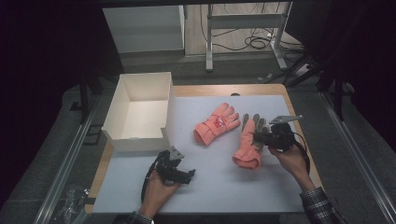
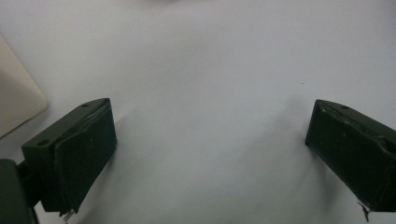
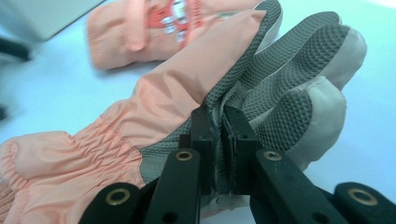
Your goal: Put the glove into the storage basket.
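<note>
Two salmon-pink gloves lie on the pale table mat. The right gripper (image 1: 260, 137) (image 3: 218, 140) is shut on the grey textured palm of the nearer glove (image 1: 248, 144) (image 3: 187, 107), pinching a fold of fabric by its fingers. The cuff of that glove points toward the person. The second glove (image 1: 216, 123) (image 3: 154, 28) lies back-up farther left, with a red and white logo. The left gripper (image 1: 184, 173) (image 2: 210, 149) rests low over bare mat at the front left, jaws wide open with nothing between them.
An open white box (image 1: 140, 109) stands at the back left of the mat (image 1: 224, 177); its corner (image 2: 14, 102) shows beside the left gripper. The wooden table edge (image 1: 100, 172) frames the mat. Cables and desk legs lie on the floor beyond.
</note>
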### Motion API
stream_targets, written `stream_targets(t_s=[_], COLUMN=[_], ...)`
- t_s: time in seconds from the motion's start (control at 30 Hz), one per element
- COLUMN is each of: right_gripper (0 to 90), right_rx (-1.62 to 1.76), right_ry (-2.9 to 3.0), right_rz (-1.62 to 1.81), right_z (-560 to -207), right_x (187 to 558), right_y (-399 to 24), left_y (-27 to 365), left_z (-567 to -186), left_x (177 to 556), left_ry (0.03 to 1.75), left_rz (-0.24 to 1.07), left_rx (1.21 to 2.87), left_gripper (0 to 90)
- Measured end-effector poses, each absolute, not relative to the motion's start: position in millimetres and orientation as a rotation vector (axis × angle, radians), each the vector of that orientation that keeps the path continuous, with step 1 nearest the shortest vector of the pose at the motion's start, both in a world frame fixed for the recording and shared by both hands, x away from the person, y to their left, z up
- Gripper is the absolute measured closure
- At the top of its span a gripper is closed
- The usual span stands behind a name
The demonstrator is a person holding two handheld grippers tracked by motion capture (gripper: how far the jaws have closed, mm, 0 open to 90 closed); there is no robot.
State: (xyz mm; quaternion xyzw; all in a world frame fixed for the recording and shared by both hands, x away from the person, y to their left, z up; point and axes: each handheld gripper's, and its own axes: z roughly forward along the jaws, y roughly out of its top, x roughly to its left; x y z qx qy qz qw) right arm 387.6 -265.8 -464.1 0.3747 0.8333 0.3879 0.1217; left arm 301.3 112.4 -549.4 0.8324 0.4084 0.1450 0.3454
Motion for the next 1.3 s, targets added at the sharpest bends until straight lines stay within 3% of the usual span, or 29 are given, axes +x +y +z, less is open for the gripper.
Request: stream_targets(t_s=[0.53, 1.07, 1.3], right_gripper=[83.2, 82.1, 74.8], right_rx=[0.81, 0.76, 0.796], right_ry=[2.657, 2.717, 2.686], right_rz=[1.25, 1.236, 1.221], right_z=[-475, -503, -508], right_x=[352, 351, 351], right_y=[-235, -207, -208], left_y=[113, 113, 113], left_z=[-549, -549, -549], left_x=[301, 301, 301], left_ry=[1.06, 1.059, 1.058], left_rz=[0.377, 0.376, 0.376], left_rx=[2.163, 2.165, 2.165], left_gripper=[1.9, 1.9, 1.9])
